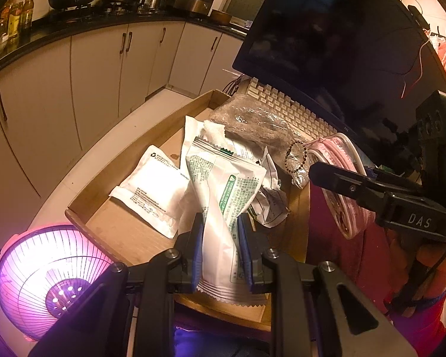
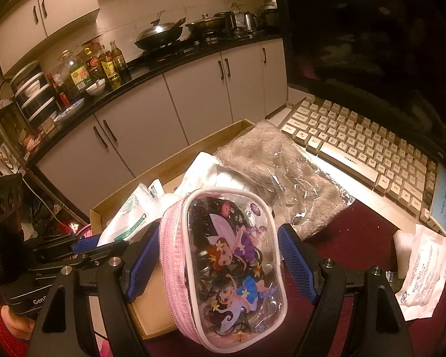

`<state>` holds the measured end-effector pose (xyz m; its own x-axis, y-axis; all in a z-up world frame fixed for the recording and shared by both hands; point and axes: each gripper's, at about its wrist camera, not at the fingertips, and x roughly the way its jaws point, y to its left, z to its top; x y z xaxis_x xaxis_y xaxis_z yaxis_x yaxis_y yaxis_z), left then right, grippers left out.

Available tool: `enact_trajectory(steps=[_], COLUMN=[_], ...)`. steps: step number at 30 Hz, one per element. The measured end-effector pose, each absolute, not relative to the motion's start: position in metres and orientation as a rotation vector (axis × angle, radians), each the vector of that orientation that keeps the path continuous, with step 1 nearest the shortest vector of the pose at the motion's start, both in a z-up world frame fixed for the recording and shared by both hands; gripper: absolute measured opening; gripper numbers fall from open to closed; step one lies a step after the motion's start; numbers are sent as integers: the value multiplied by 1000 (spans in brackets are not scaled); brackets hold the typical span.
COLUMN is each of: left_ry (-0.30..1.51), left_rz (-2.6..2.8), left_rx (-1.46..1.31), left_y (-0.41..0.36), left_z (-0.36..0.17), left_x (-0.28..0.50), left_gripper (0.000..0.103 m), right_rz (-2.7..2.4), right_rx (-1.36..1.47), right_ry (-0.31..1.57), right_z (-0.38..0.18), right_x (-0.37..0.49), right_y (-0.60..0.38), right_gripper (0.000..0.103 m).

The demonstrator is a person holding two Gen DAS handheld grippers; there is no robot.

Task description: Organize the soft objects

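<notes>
A dim kitchen corner, seen from two hand-held tools above a shallow cardboard tray (image 1: 104, 190) full of soft packets.

The left tool (image 1: 220, 250) is pressed in on a white sachet with green print (image 1: 220, 208), pinching it near its crimped bottom end. The sachet stands upright over the near side of the tray, its top flopping toward the tray's middle. It looks light, thin and crinkly, with a slick film surface; a hold across the flat body just above the crimped seam, as here, seems safer than a hold on a loose corner, which would likely fold away.

A second white packet (image 1: 154, 190) lies flat in the tray, left of the sachet. Beyond the sachet, at the tray's far end, a grey fluffy cloth in clear plastic wrap (image 2: 285, 172) lies partly on a keyboard (image 2: 371, 151).

The right tool (image 2: 218, 261) has its blue pads (image 2: 297, 264) spread wide on either side of a pink zip pouch (image 2: 223, 267) with a clear cartoon-fairy window. The pouch sits by the tray's right edge. The pads do not visibly press its sides, and it cannot be told whether it is gripped or merely framed. It looks plump, springy and filled with dark small items; its clear face is probably slippery, so the padded zip band around its edge looks like the better place to squeeze.

Another white packet (image 2: 422, 273) lies on the dark red surface (image 2: 356, 238), well right of the tray.
</notes>
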<state>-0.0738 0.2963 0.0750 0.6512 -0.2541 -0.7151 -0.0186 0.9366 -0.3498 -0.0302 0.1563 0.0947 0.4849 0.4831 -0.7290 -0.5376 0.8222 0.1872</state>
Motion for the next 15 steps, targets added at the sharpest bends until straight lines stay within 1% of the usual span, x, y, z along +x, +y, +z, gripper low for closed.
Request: enact_trajectory(steps=[15], left_ry=[862], left_rz=[-135], left_rx=[-346], left_y=[296], left_z=[73], left_x=[-74], left_gripper=[21], right_rz=[624], right_rx=[-69], right_ry=[864], right_z=[93], right_x=[-29], right_y=[160], right_gripper=[82])
